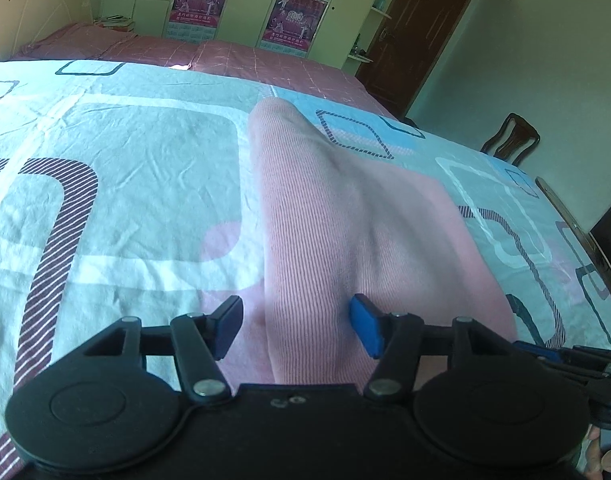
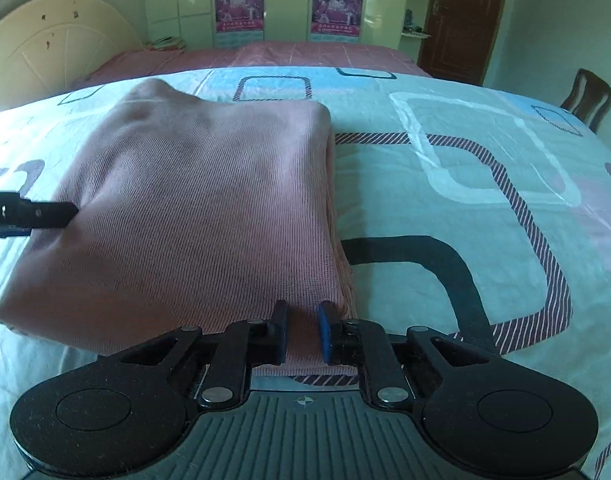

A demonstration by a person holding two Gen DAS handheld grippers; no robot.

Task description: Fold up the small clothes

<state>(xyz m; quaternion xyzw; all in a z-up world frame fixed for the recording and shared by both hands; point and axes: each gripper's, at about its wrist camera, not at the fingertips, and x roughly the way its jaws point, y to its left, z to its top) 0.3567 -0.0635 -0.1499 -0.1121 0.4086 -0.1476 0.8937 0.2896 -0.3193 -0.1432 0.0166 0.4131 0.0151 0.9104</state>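
Observation:
A pink ribbed knit garment (image 1: 345, 232) lies folded on the patterned bedsheet (image 1: 105, 184). My left gripper (image 1: 295, 328) is open, its blue pads wide apart on either side of the garment's near edge. In the right wrist view the same garment (image 2: 193, 208) lies as a folded block. My right gripper (image 2: 303, 330) has its pads close together on the garment's near right corner, with cloth between them. The left gripper's finger (image 2: 45, 214) shows at the garment's left side.
The sheet (image 2: 465, 184) covers a wide surface. Behind it is a bed with a pink cover (image 2: 305, 54), wardrobes with posters (image 2: 333, 4), a brown door (image 2: 461, 16) and a wooden chair (image 2: 589, 96) at the right.

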